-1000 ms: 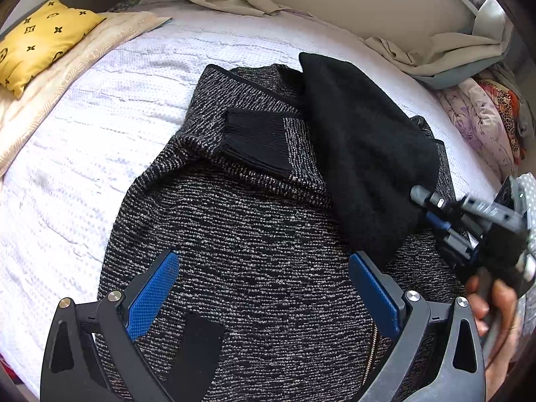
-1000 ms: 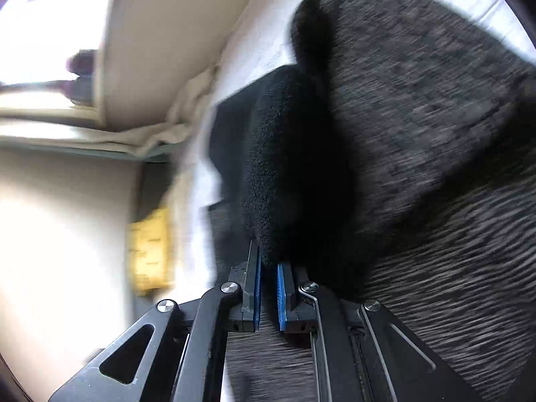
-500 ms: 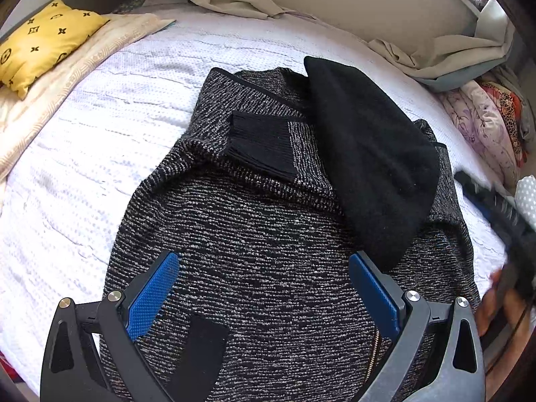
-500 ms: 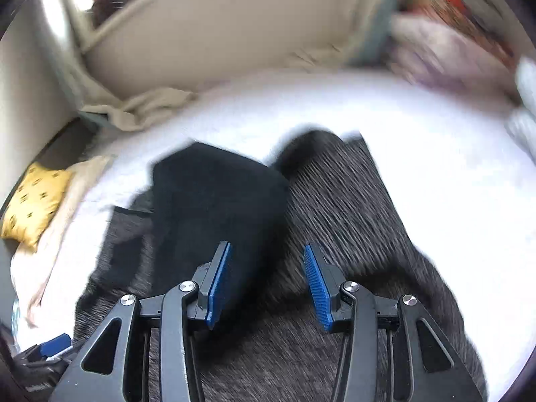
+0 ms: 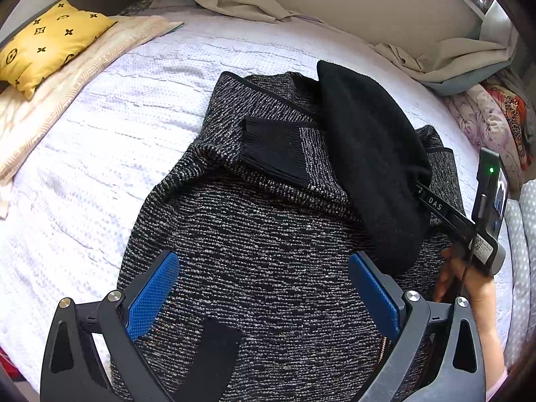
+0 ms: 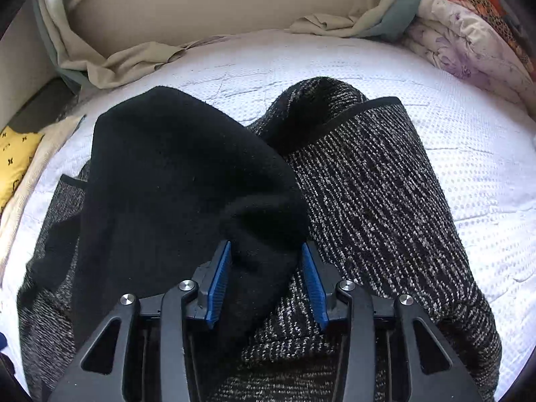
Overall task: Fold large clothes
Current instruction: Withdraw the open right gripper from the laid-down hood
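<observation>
1. Lying flat on the bed [image 5: 110, 140], a big speckled black-and-grey sweater [image 5: 268, 251] takes up the middle of the white cover.
2. One sleeve is folded across the chest, and its black cuff [image 5: 274, 154] lies on top of the sweater.
3. A plain black flap [image 6: 174, 181] of the sweater, maybe its hood or its inside, lies folded over the upper right part.
4. The left gripper [image 5: 264, 291] hangs over the lower part of the sweater, pointing down at it.
5. Its blue fingers [image 5: 154, 294] are wide apart, and nothing is between them but the sweater far below.
6. The right gripper [image 6: 266, 284] sits at the near end of the black flap.
7. Its fingers [image 6: 219, 284] are partly apart and are closing a little.
8. The end of the black flap lies between them, and it touches the left one. I cannot tell if the right one presses on it.
9. From the left camera, the right gripper's black body and the hand [image 5: 469, 284] holding it show at the right edge of the sweater.
10. A yellow pillow [image 5: 50, 43] with black shapes sits at the far left corner of the bed.
11. Beige sheets [image 5: 234, 0] are bunched up along the wall behind the bed.
12. A flowery blanket [image 6: 469, 40] is piled at the far right side.
</observation>
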`<state>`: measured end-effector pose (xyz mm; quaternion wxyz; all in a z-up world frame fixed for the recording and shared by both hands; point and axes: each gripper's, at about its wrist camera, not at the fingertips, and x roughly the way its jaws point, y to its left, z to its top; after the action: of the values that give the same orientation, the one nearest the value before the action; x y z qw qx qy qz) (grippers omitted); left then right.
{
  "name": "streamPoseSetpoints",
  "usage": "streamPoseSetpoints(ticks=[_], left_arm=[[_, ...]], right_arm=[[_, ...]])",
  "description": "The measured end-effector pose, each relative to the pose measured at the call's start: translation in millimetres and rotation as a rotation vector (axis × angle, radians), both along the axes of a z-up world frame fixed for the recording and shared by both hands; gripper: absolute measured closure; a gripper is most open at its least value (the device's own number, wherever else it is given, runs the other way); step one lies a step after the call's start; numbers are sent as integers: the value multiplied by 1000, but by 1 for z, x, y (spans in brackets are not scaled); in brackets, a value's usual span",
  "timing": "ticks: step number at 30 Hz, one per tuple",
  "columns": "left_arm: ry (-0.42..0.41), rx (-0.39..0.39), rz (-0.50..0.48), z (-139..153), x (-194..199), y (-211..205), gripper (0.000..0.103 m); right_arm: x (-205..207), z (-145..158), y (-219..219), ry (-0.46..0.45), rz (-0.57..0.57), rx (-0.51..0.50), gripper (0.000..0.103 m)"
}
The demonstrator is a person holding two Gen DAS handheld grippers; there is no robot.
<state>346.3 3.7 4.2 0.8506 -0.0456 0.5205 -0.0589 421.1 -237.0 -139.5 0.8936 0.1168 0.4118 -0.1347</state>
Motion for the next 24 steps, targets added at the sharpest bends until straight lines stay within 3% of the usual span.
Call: streamPoseSetpoints(ticks=[6,11,13,18,24], left_arm=[[-19,58,-8,-1,-3,-7,1],[-36,101,-21,-1,-5,-13,0],[-38,123,-25,-4,-7,-15,0],[-40,158,-33,-7,-13,-16,0],[-76,202,-27,-3,-22,-8,0]], right_arm=[[3,15,-2,38,16,7,63],[-39,40,30,-80,72,-50,63],[-54,38,47,-84,143,-32,63],[-67,8,82,2,297,-7,63],[-68,-13,89,50,281,-1,62]])
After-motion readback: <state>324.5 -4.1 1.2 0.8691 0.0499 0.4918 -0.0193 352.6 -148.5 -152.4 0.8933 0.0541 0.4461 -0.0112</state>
